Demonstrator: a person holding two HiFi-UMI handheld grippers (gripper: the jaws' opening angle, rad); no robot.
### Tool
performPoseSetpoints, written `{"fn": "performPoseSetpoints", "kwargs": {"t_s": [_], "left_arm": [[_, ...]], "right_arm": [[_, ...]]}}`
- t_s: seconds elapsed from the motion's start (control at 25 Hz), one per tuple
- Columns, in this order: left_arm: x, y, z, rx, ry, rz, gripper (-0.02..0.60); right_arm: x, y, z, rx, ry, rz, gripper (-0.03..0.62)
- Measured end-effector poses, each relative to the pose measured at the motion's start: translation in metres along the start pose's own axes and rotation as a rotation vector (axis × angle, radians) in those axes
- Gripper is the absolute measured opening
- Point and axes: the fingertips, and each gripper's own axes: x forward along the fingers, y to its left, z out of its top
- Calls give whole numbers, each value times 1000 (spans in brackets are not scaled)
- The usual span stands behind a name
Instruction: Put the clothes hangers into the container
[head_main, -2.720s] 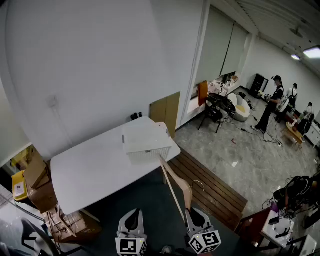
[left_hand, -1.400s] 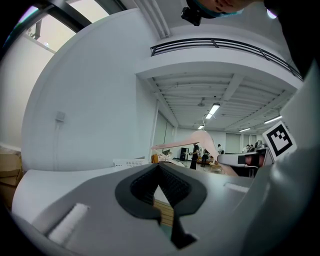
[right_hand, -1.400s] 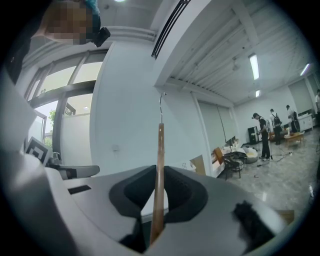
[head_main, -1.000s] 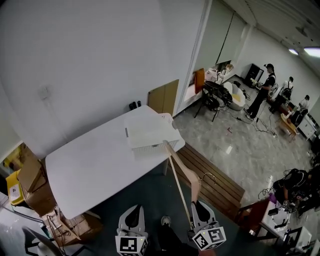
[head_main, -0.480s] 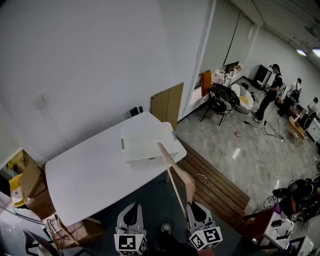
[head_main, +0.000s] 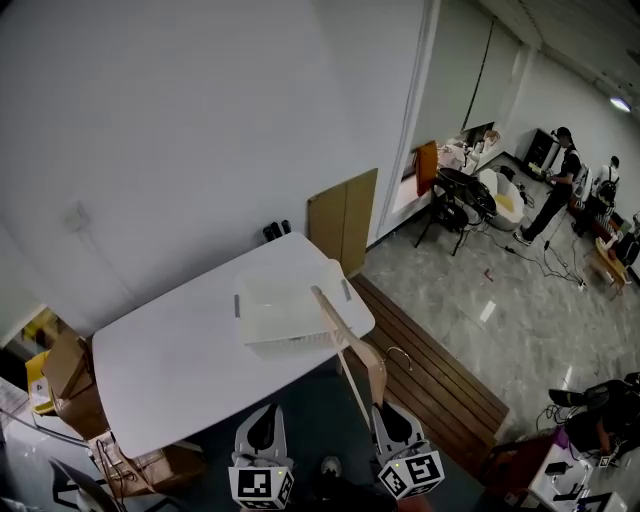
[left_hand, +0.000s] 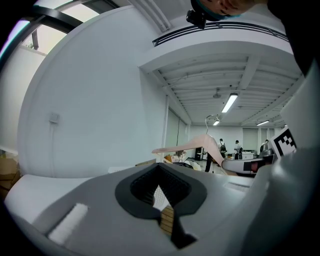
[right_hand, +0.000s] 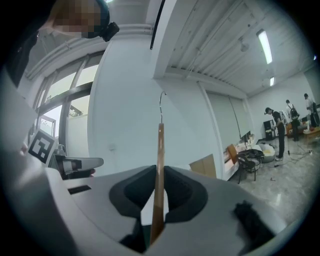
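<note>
A light wooden clothes hanger (head_main: 352, 348) with a metal hook (head_main: 400, 353) slants up from my right gripper (head_main: 390, 418), which is shut on its lower end. Its far tip reaches the right side of the white slatted container (head_main: 248, 312) on the white table (head_main: 165, 370). In the right gripper view the hanger (right_hand: 160, 165) stands edge-on between the jaws of the right gripper (right_hand: 157, 202). My left gripper (head_main: 262, 430) hangs low beside it, short of the table, jaws together on nothing. From the left gripper (left_hand: 162, 202) view the hanger (left_hand: 192, 145) shows to the right.
Cardboard boxes (head_main: 68, 365) crowd the floor left of the table. A slatted wooden bench (head_main: 435, 380) lies right of it. Brown panels (head_main: 342, 222) lean on the wall behind. People (head_main: 560, 185) and a chair (head_main: 455, 205) are far off at the right.
The view has shifted a little between frames. The hanger stays in my right gripper, its tip still at the container's right side. The left gripper keeps its place.
</note>
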Motion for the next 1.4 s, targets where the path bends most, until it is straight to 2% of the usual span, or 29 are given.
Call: {"fn": "performPoseSetpoints", "kwargs": {"t_s": [0.32, 0.68, 0.88, 1.4], "left_arm": [[36, -12, 1, -3, 8, 44, 8], [54, -10, 0, 1, 23, 63, 8], [74, 11, 2, -4, 14, 70, 8], [144, 65, 14, -13, 2, 27, 8]], "right_arm": [[27, -30, 9, -30, 18, 79, 60], [51, -45, 12, -14, 27, 101, 60], [76, -42, 8, -9, 38, 103, 60], [146, -28, 11, -42, 42, 113, 60]]}}
